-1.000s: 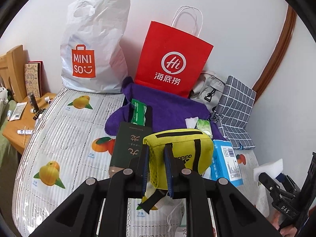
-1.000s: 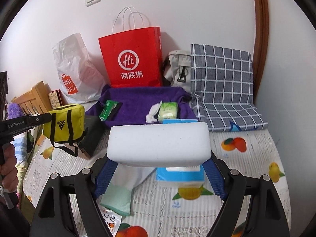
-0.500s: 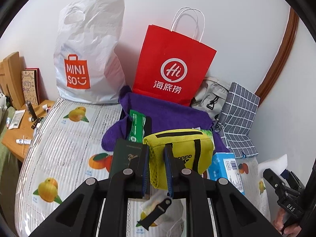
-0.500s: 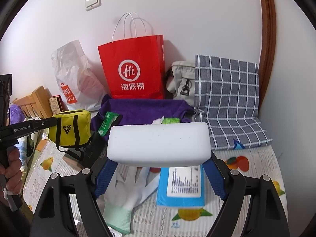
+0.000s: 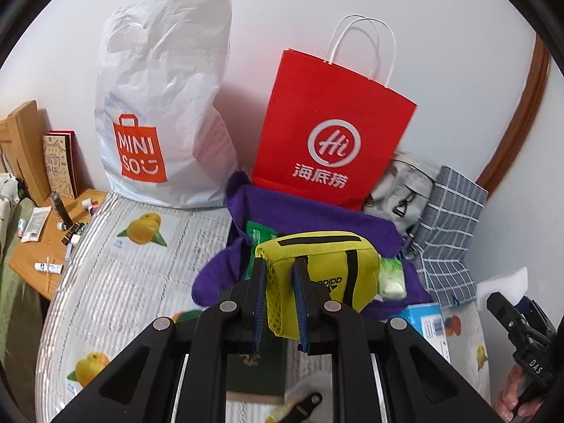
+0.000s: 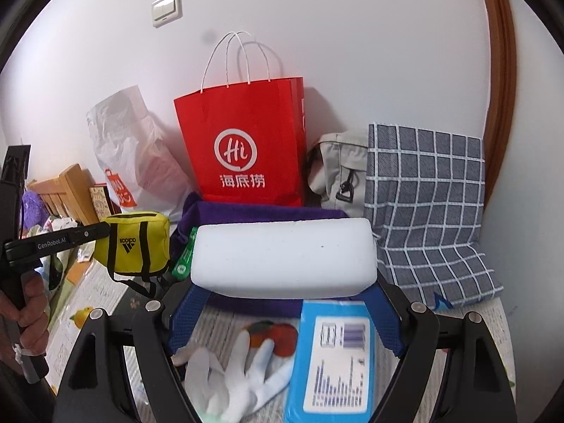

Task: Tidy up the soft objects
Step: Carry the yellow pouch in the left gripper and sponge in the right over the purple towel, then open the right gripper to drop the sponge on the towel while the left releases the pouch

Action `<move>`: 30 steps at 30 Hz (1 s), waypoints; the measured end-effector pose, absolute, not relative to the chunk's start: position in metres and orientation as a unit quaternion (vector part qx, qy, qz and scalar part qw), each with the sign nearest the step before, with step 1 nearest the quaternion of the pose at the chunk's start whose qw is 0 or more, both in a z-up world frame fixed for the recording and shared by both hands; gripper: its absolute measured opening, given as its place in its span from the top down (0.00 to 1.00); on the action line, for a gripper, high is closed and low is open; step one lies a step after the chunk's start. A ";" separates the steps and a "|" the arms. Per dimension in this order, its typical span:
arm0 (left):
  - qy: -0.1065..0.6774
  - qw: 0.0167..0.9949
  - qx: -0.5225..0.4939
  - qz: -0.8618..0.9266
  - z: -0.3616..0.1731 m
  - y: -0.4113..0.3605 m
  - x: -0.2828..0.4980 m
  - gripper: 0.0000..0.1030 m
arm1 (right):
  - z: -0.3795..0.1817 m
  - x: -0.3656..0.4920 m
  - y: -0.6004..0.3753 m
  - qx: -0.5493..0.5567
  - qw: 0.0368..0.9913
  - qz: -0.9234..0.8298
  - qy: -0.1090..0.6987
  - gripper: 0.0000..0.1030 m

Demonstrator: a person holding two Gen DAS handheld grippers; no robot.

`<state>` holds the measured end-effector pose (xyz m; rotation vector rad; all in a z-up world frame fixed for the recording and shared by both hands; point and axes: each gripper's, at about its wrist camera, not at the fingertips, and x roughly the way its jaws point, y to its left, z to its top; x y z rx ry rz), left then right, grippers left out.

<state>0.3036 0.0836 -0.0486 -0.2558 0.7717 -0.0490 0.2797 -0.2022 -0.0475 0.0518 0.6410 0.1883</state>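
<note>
The left gripper (image 5: 280, 303) pinches only the mesh end of the yellow pouch (image 5: 328, 268), hanging above the purple towel (image 5: 317, 216); that thin bite might slip. The right gripper (image 6: 282, 303), spread wide, clamps the white sponge (image 6: 282, 257) by its ends, over the bed (image 5: 116, 264); squeezed foam could pop free.

The white sponge (image 6: 282, 257) hides the near part of the purple cloth (image 6: 246, 211). The yellow pouch (image 5: 317, 268) covers most of the green packet (image 5: 259, 234). The blue pack (image 6: 331, 363) is blurred and its print unreadable.
</note>
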 end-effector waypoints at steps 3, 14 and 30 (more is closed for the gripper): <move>0.374 0.920 -0.112 -0.019 -0.046 0.081 0.315 0.85 | -0.045 0.296 -0.199 0.022 0.946 0.094 0.310 0.20; 0.370 0.923 -0.105 -0.010 -0.041 0.072 0.358 0.85 | -0.034 0.349 -0.187 0.006 0.947 0.109 0.301 0.20; 0.403 0.906 -0.122 -0.048 -0.081 0.050 0.418 0.86 | -0.091 0.415 -0.192 0.039 0.917 0.154 0.367 0.20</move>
